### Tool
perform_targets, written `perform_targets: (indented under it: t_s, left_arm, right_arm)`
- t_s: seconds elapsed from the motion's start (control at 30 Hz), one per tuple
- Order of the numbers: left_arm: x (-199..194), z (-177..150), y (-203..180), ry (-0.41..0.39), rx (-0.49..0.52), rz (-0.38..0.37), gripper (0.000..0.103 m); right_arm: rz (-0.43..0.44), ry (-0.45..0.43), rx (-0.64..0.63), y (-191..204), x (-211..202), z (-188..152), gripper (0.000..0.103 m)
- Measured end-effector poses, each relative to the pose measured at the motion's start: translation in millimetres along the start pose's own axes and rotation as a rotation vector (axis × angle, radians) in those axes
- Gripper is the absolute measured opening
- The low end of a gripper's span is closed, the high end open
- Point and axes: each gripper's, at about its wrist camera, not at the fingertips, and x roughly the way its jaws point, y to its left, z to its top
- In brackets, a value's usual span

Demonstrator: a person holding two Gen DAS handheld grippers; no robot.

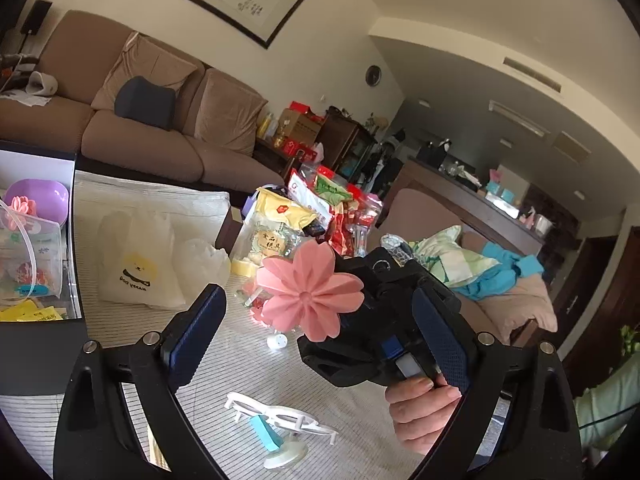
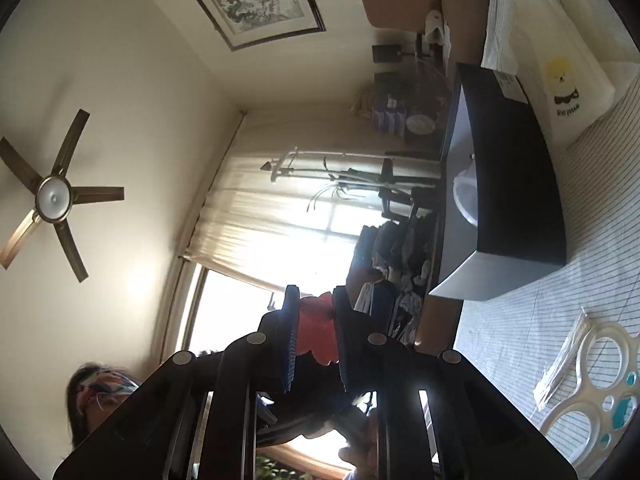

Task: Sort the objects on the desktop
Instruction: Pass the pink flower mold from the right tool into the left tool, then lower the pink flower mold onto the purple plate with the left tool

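Nearest my left lens, my left gripper (image 1: 316,336) stands with its blue pads spread wide and nothing between them. Framed in that gap is my right gripper (image 2: 316,332), clenched on the pink flower (image 1: 310,292), which it holds up in the air above the striped tablecloth (image 1: 248,360). I judge I am mid-sort: this flower is picked up but not yet put away. A matching pink flower (image 1: 22,205) already sits in the dark box (image 1: 40,344) at the left, so I judge the next move is to carry mine over the box rim and release it there, clear of the white glasses-shaped piece (image 1: 276,416) lying close below.
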Motion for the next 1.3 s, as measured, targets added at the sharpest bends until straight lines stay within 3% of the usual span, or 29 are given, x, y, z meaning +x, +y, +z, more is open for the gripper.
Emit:
perform_targets:
  t_s: [0.1, 0.17, 0.23, 0.33, 0.7, 0.73, 0.77, 0.83, 0.9, 0.97, 1.13, 1.2, 1.3]
  left_arm:
    - [-1.1, 1.5, -3.0, -0.004, 0.013, -0.012, 0.092]
    - [-2.0, 2.3, -4.4, -0.002, 0.021, -0.019, 0.081]
    - [0.0, 3.2, -6.1, 0.012, 0.031, -0.027, 0.057]
    - [6.1, 1.1, -10.8, 0.031, 0.06, 0.017, 0.046]
    - [11.9, -3.6, 3.9, 0.056, -0.018, 0.05, 0.043]
    - [11.7, -3.5, 5.1, 0.058, -0.02, 0.058, 0.043]
    - [10.7, -3.2, 6.5, 0.056, -0.025, 0.055, 0.043]
    - [9.1, -2.1, 8.4, 0.051, -0.033, 0.047, 0.043]
    - [9.1, -2.1, 9.4, 0.054, -0.033, 0.067, 0.043]
    - [8.3, -1.4, 11.6, 0.063, -0.041, 0.092, 0.043]
    - [-8.9, 11.3, 12.2, 0.078, -0.021, 0.177, 0.043]
    - [-17.5, 25.8, 21.7, 0.094, -0.021, 0.229, 0.043]
    - [-24.0, 64.5, 48.9, 0.145, -0.017, 0.329, 0.043]
  right_arm:
    - [0.019, 0.018, 0.014, -1.6, 2.9, -3.7, 0.016]
    - [0.017, 0.019, 0.023, -4.5, 3.6, -5.3, 0.016]
    - [0.017, 0.012, 0.041, -8.9, 2.5, -5.1, 0.016]
    - [0.021, -0.007, 0.06, -11.9, -2.8, -4.9, 0.016]
    - [-0.064, -0.013, 0.063, -18.1, -7.8, 3.7, 0.017]
    - [-0.082, -0.018, 0.05, -16.8, -11.0, 5.4, 0.025]
    - [-0.089, -0.038, 0.047, -15.6, -16.2, 7.3, 0.053]
    - [-0.089, -0.084, 0.047, -13.6, -26.6, 12.4, 0.079]
    - [-0.101, -0.081, 0.026, -9.1, -30.6, 17.1, 0.078]
    - [-0.209, -0.092, -0.042, -0.5, -33.6, 20.9, 0.078]
    - [-0.593, -0.118, -0.226, 13.4, -37.3, 28.6, 0.078]
    - [-0.653, -0.117, -0.262, 16.7, -33.7, 31.7, 0.078]
    - [-0.672, -0.112, -0.323, 25.8, -22.3, 31.3, 0.078]
